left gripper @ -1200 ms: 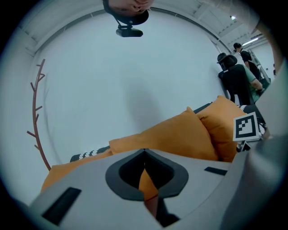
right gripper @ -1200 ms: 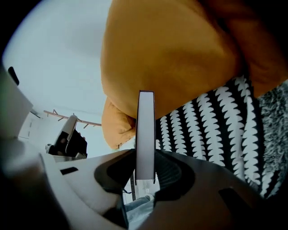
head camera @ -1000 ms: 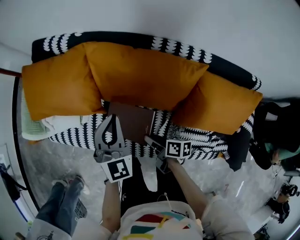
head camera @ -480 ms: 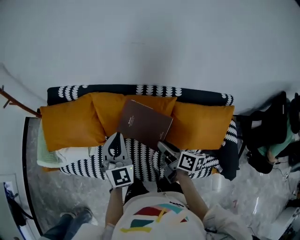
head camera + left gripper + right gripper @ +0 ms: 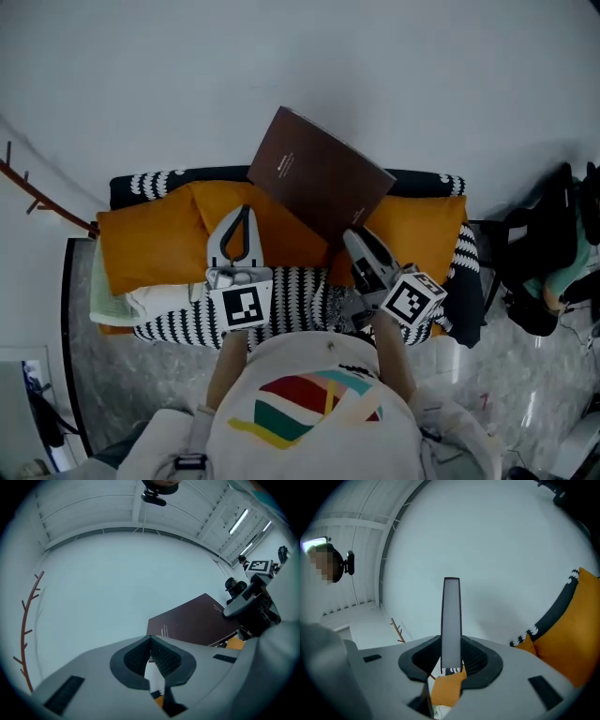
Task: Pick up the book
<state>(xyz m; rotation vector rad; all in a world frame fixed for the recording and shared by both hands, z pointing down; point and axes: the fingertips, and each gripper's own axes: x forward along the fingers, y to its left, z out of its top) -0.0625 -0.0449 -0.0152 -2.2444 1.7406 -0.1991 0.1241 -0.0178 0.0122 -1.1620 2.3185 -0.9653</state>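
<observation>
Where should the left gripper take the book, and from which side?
Grip the free lower-left edge of the book, near its left corner, coming from the left. The book is thin and flat, raised and tilted, and the right gripper is shut on its bottom corner, so that edge faces the left gripper. Its fingers are together now; they must open first.

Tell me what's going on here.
A person holds a two-jaw gripper in each hand in front of a black-and-white patterned sofa with orange cushions. The right gripper has its fingers clamped on the lower edge of a brown book and holds it tilted in the air, in front of the wall and off the sofa. The left gripper hangs beside it with its fingers together, empty. The book is picked up.
</observation>
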